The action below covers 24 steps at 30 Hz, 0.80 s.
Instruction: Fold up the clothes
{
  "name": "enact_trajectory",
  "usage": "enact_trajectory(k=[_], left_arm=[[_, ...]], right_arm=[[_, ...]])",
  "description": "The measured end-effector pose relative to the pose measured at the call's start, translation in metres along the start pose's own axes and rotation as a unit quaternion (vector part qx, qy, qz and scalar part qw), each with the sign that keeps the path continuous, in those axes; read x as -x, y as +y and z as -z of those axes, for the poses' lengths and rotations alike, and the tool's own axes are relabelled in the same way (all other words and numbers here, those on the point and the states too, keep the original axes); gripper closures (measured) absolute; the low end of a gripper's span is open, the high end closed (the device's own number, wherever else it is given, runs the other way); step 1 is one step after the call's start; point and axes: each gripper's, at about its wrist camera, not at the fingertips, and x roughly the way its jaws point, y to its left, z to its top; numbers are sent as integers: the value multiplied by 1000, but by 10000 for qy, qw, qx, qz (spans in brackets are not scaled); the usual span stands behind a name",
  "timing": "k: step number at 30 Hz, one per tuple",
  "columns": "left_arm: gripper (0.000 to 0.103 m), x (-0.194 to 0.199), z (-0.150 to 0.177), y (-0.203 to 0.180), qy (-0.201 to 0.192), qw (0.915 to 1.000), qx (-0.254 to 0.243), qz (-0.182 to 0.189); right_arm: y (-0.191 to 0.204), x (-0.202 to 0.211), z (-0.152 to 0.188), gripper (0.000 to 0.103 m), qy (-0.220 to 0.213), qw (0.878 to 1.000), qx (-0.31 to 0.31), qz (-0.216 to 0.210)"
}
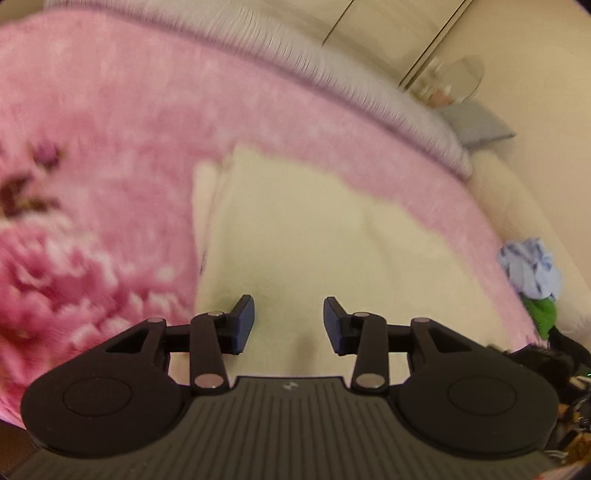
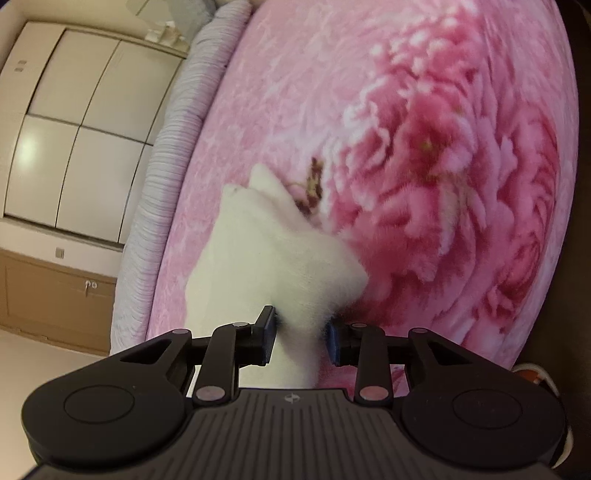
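In your left wrist view, the pink floral blanket (image 1: 110,155) filled everything from nine o'clock up to twelve, its big blossom print blurred at the left edge. The cream-white garment (image 1: 295,229) lay on it at the centre of the view, reaching from the middle down to six o'clock under your fingers. Your left gripper (image 1: 289,323) hung over that cloth with its jaws partly apart and nothing between them; both blue pads showed clear of the fabric. At one o'clock a ribbed lilac bed edge (image 1: 369,92) ran beside the blanket, and past it stood pale cabinet doors (image 1: 399,33). At three o'clock a crumpled light-blue cloth (image 1: 532,266) sat on top of a green one (image 1: 541,314), well apart from the white garment.

In your right wrist view, white cabinet doors (image 2: 74,122) stood at nine to ten o'clock, with the same ribbed lilac bed edge (image 2: 162,192) running from eleven down to eight. The white garment (image 2: 266,251) lay from the centre down to six o'clock, folded into a bunched wedge with two corners poking up toward twelve. Your right gripper (image 2: 301,341) had its jaws partly apart with a fold of that garment passing between them; the fuzzy edge brushed the pads, but I cannot tell whether they pinched it. From one to four o'clock the blanket's large pink peony print (image 2: 461,166) covered the rest.
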Motion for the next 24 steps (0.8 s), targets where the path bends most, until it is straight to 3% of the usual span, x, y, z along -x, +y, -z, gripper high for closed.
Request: enact_trajectory(k=[3,5,8,10,11,13,16,18,21,23,24], left_arm=[[68,-17,-4,11,164,9998,100,61],[72,-17,-10,17,224,9993,260,128],[72,-7,-13,25,179,9984,491,236],[71,-1,-15,29,113,9979,562,287],[71,3,-15,31,85,9977,593,302],[71,10,-16,37,39,9963,752,415],[71,19,-15,51,-33,9905,1183,702],[71,27,-12,55,-94,9876,1339,816],[71,33,-8,57,-126,9858,1424,883],[71,36,-5,57,-143,9844,1485,928],[70,36,-3,58,-131,9836,1528,954]], right_arm=[[2,-6,-2,70,51,10000,-49,28],[7,-11,-5,88,94,9998,118,157],[26,-13,-5,91,85,9970,492,587],[56,-13,10,91,-138,9873,1284,930],[74,-13,25,91,-312,9747,1945,1052],[111,-13,55,91,-654,9353,3234,1279],[163,-15,104,91,-1060,8475,4989,1471],[181,-25,149,91,-1032,7883,5928,1280],[184,-45,208,91,-709,7152,6880,1005],[178,-58,238,89,-331,6828,7253,816],[174,-63,249,88,-116,6728,7362,730]])
